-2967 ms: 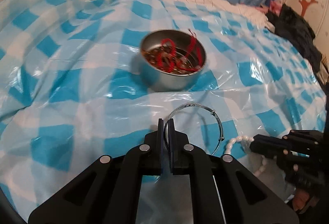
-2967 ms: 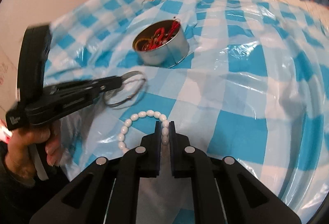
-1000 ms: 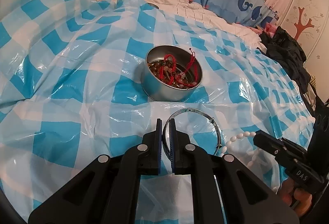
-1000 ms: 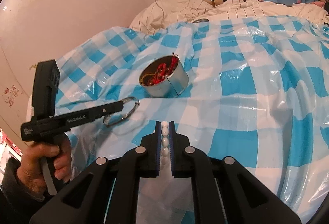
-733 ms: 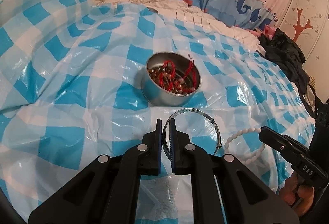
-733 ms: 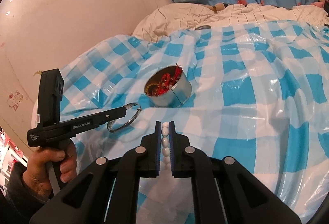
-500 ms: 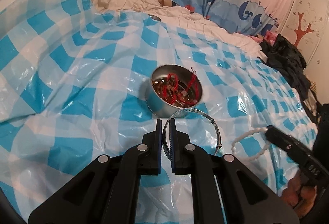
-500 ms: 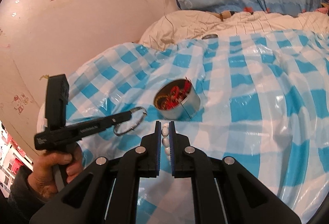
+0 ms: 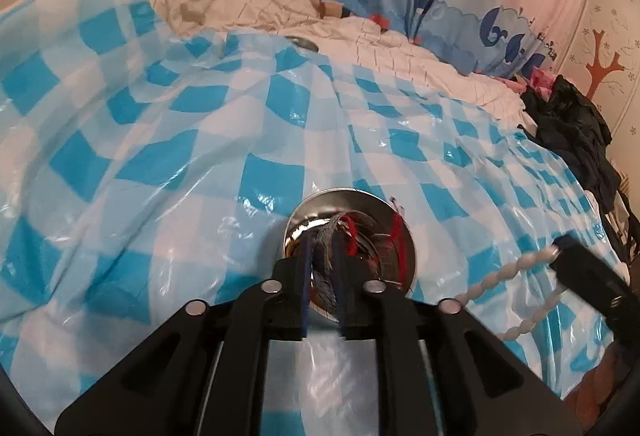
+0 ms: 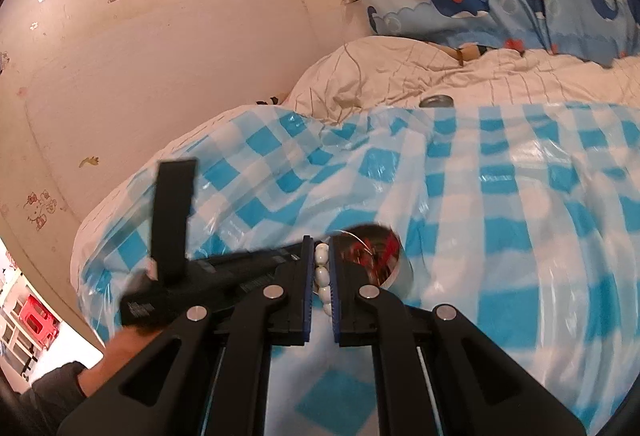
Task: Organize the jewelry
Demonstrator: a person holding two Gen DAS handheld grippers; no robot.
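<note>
From the left wrist view, we have our left gripper (image 9: 322, 278) poised directly over the round silver metal tin (image 9: 352, 198), which sits on the blue-and-white checked plastic sheet (image 9: 160, 164) spread across the bed. Its jaws have just been opening, and the thin silver wire bangle (image 9: 325, 268) shows as a blurred streak between the parted pads, apparently dropping among the red cord bracelets (image 9: 350, 232) already heaped in the tin (whether the pads are touching it now we cannot tell). To the right, the string of white oval beads (image 9: 516, 268) hangs from the tip of our right gripper (image 9: 560, 250).

From the right wrist view, our right gripper (image 10: 320, 288) is clamped narrowly on the white beads (image 10: 322, 270), with the tin (image 10: 394, 260) just beyond its tips and the left gripper (image 10: 256, 264) reaching in from the left.

We judge the task well along: the red bracelets are stowed, the bangle is being released, and only the beads remain to go in.
</note>
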